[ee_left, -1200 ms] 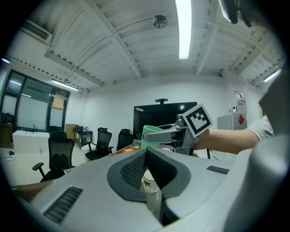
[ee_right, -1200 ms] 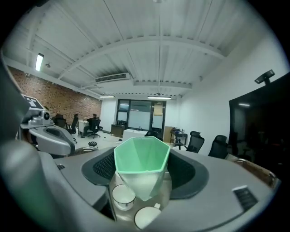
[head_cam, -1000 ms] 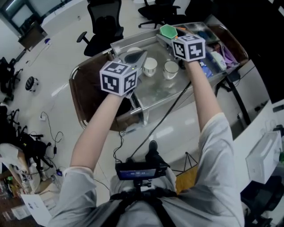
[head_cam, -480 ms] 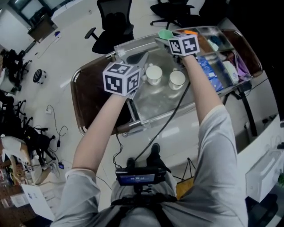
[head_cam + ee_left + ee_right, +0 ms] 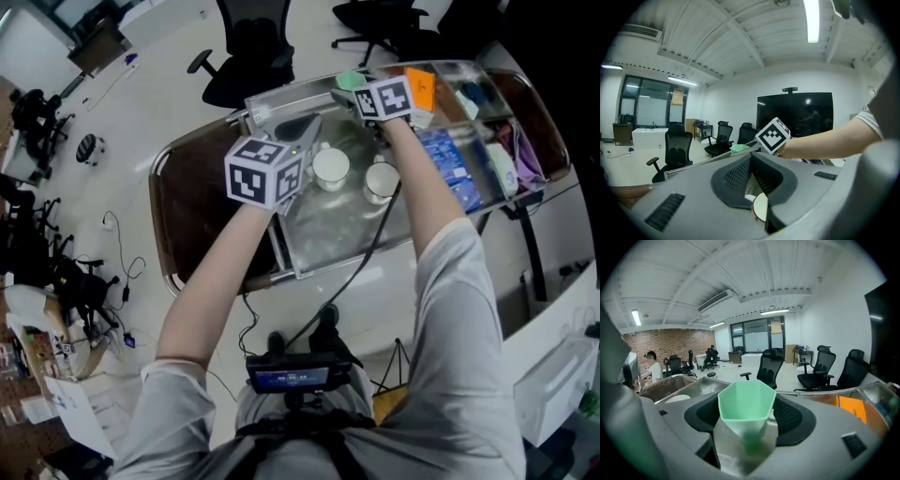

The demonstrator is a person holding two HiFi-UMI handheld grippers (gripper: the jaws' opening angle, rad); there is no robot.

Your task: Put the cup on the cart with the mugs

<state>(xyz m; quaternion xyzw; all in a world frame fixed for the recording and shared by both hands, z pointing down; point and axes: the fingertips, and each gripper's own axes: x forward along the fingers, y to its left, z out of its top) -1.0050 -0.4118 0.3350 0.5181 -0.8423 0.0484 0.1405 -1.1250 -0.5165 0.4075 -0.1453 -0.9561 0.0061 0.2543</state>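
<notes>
At the cart (image 5: pixel 330 217), right gripper (image 5: pixel 745 425) clamps green cup (image 5: pixel 746 401) (mugs (image 5: pixel 330 167) nearby).

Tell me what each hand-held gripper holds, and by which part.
The right hand-held gripper grips the green faceted plastic cup by its lower body, leaving the rim free. The left hand-held gripper is shut and holds nothing.

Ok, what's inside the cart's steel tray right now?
Two white mugs stand side by side in the steel tray. The green cup is in the right tongs near its far rim. The arms and left tongs cover the tray beneath them.
</notes>
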